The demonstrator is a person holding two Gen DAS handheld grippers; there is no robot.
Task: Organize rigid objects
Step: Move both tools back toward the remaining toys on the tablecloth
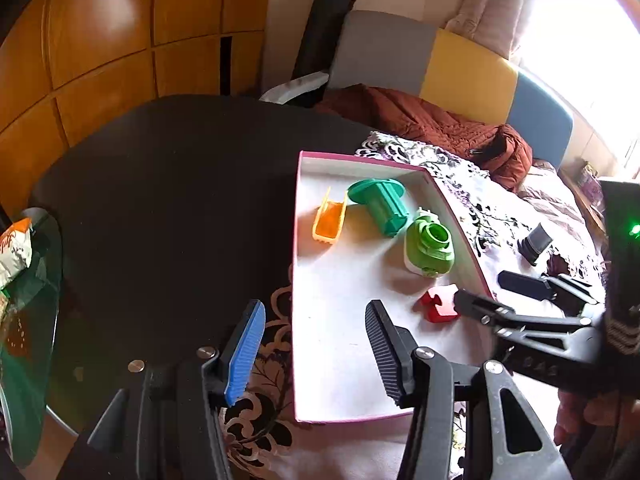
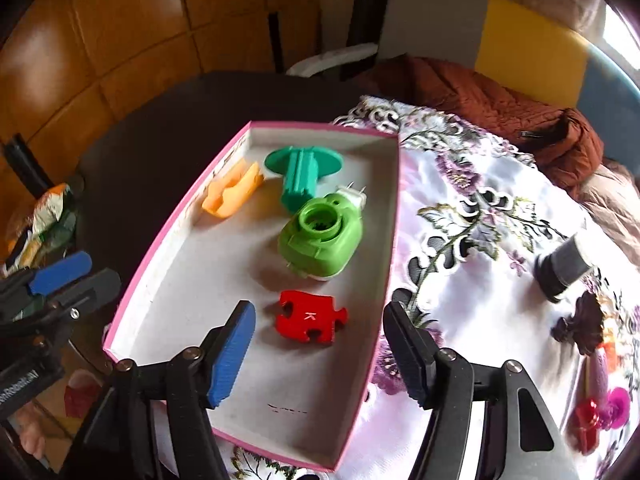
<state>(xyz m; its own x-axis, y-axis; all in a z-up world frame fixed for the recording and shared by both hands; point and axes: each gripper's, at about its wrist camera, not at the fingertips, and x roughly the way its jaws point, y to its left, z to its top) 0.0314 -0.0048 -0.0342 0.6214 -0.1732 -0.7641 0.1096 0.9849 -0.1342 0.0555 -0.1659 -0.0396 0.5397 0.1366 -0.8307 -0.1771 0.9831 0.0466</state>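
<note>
here, both jaws spread; red puzzle piece [image 2: 312, 318] marked "k" in box [image 2: 394, 216].

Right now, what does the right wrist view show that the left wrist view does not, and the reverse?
Only the right wrist view shows the letter K on the red puzzle piece and the pink and red toys on the floral cloth.

Only the left wrist view shows the bright window.

Both show the pink box, the green spool, and the orange piece.

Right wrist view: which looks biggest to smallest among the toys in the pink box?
1. Green round toy
2. Teal spool
3. Red puzzle piece and orange scoop look alike; the puzzle piece lies nearer the camera, so unranked.
</note>
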